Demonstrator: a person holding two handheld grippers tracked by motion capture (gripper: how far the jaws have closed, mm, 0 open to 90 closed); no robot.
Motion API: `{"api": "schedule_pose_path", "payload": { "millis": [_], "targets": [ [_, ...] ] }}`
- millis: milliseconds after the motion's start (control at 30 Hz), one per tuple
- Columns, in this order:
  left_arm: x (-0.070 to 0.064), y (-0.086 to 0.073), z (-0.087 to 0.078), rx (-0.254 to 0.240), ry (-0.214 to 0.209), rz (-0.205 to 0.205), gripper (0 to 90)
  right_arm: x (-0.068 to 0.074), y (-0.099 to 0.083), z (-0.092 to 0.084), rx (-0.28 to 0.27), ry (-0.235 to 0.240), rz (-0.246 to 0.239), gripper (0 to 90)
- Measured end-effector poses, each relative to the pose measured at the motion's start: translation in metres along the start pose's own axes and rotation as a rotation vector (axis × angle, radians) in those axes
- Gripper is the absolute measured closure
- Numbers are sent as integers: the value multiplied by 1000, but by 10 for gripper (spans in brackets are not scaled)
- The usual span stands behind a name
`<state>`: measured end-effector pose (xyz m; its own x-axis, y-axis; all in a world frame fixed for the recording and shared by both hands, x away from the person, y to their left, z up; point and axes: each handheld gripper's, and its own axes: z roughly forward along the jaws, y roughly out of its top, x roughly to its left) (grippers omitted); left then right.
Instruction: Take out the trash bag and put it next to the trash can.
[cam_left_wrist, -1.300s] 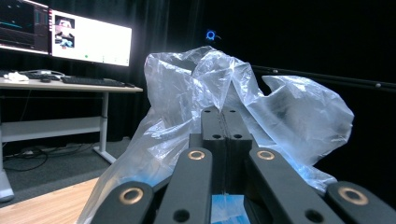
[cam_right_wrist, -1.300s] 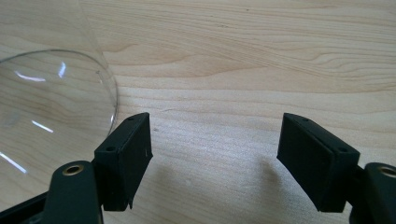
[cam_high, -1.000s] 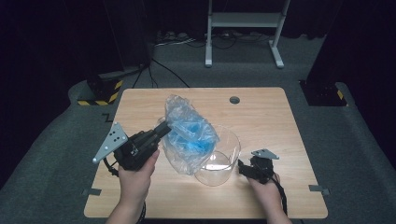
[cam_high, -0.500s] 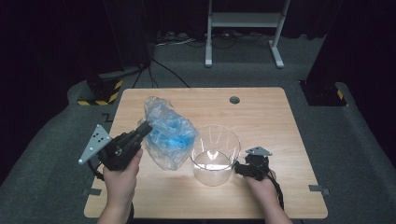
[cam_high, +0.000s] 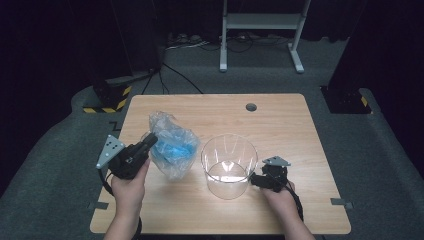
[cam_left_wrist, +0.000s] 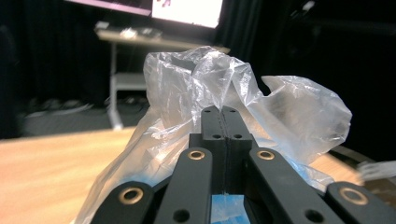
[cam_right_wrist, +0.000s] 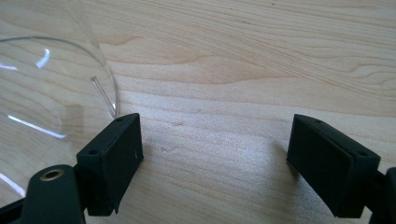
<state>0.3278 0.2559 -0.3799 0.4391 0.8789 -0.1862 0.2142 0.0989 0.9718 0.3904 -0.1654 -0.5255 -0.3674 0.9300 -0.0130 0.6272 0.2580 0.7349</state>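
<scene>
I've drawn my left claw (cam_high: 148, 140) and the clear plastic bag (cam_high: 172, 145) pinched in it away from the clear plastic tub (cam_high: 228, 165), toward the left of the high view and down nearer the counter (cam_high: 285, 120). My right claw (cam_right_wrist: 215, 163) has just been opening beside the tub, nothing between its jaws.

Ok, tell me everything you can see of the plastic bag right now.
The plastic bag is thin, clear, crinkled film with something blue inside. It lies slumped on the wooden table, left of the clear round container and apart from it as far as the high view shows. The left gripper has its jaws shut on a bunched fold of the film, and the loose top billows above them.
</scene>
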Motion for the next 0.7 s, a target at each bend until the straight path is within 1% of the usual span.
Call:
{"api": "schedule_pose_path", "payload": {
  "millis": [67,100,133,167,200,233,300,400,467,500,533,633,700],
  "targets": [
    [5,-12,10,38,18,-21,896,0,0,0,0,0,0,182],
    [8,-17,15,58,11,-32,896,0,0,0,0,0,1,181],
    [9,-22,21,86,16,-25,896,0,0,0,0,1,1,181],
    [10,-26,26,101,30,-13,896,0,0,0,0,1,0,181],
    [11,-31,32,122,35,-10,896,0,0,0,0,2,0,181],
    [11,-33,35,133,36,-13,896,0,0,0,0,2,0,181],
    [10,-40,43,159,44,-2,896,0,0,0,0,2,0,181],
    [11,-45,55,179,58,10,896,0,0,0,0,2,0,180],
    [12,-44,64,178,62,6,895,0,0,0,0,2,0,181],
    [11,-43,68,173,56,8,896,0,0,0,0,1,0,181],
    [8,-43,71,173,53,18,896,0,0,0,-1,1,-4,182],
    [2,-46,77,194,53,66,896,0,0,0,1,0,-1,183],
    [1,-51,80,215,46,63,895,0,0,0,1,-1,-1,183]
  ]
}}
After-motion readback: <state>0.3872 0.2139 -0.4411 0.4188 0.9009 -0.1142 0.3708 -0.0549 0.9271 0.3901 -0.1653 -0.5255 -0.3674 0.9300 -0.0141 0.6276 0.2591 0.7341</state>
